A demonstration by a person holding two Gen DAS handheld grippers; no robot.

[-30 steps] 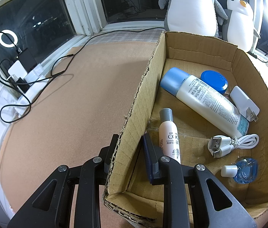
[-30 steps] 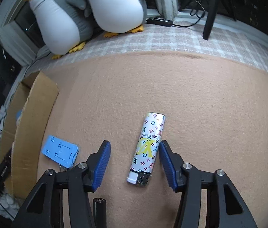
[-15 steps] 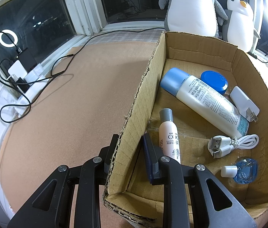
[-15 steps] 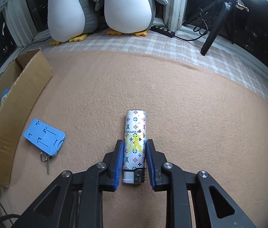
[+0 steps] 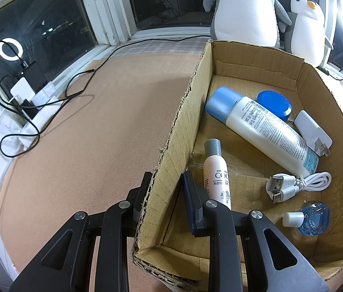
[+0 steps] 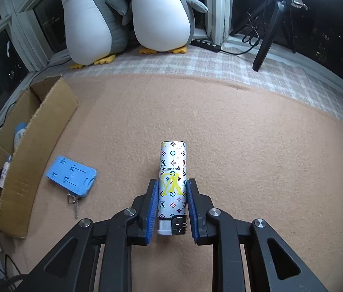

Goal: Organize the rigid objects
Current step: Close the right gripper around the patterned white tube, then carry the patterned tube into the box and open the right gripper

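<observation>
Left wrist view: nothing has changed here in the last second. The left gripper [image 5: 165,189] still stands astride the near left wall of the brown cardboard box [image 5: 178,131], one finger outside and one inside; the jaws look pinched on this wall, so the box is held steady. Inside the box lie a small white bottle with a grey cap [image 5: 216,170] at about 6 o'clock, a large white bottle with a light blue cap [image 5: 259,126] in the middle, a round blue jar lid [image 5: 273,102] at 12 o'clock, a white plug charger [image 5: 312,132] at 2 o'clock, a coiled white USB cable [image 5: 298,182] and a small clear blue bottle [image 5: 313,220] at 4 o'clock.

Right wrist view: here is the change. One second ago the jaws were spread at both sides of the lighter; now the right gripper [image 6: 172,204] has pressed them onto the white lighter with coloured monogram print [image 6: 173,175]. I judge the grasp is made, and the carry to the box is the next step. The lighter lies flat on the tan carpet-like worktop [image 6: 256,158], its long axis pointing to 12 o'clock, the metal head nearest the camera. It looks smooth and rigid. A light blue plastic holder with keys [image 6: 71,177] lies at 9 o'clock, just beside the box.
</observation>
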